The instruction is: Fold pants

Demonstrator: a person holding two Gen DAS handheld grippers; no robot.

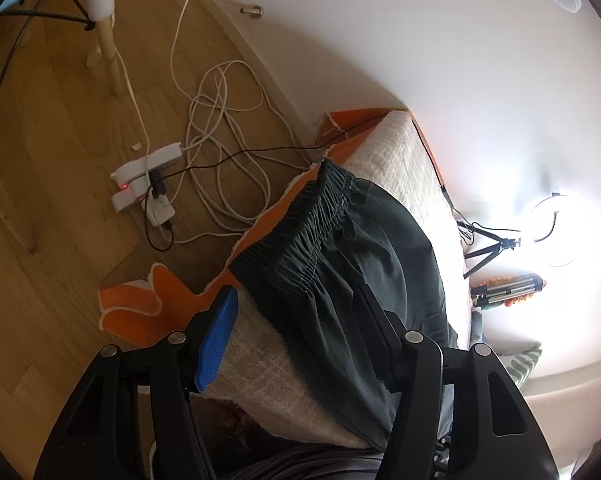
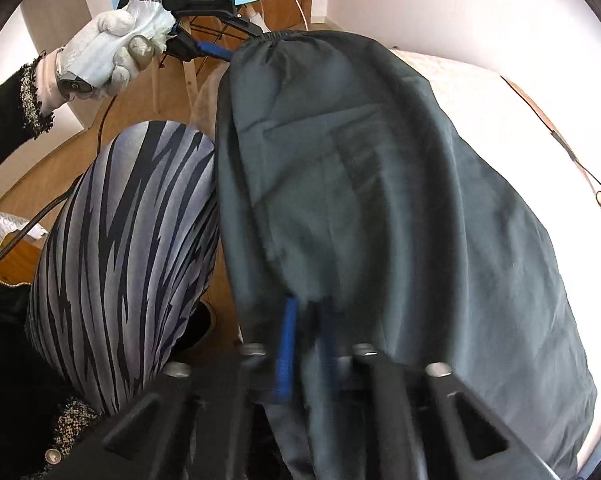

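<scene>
Dark green pants (image 1: 360,248) lie spread over a bed with a pale woven cover (image 1: 396,148), the gathered waistband (image 1: 300,220) toward the bed's end. My left gripper (image 1: 296,308) is open at the waistband end: its blue-padded finger (image 1: 216,340) hangs off the bed's side and the other finger rests over the cloth. From the right wrist view the pants (image 2: 380,180) fill the middle, and my right gripper (image 2: 306,320) is shut on a bunched pinch of their fabric at the near end. A gloved hand holds the left gripper (image 2: 220,53) at the far waistband (image 2: 276,36).
White power strips (image 1: 148,180) and loose cables lie on the wood floor beside the bed. An orange cloth (image 1: 140,308) hangs off the bed's edge. A small tripod with a bright ring light (image 1: 496,244) stands on the bed's far side. A person's striped leg (image 2: 132,240) is close by.
</scene>
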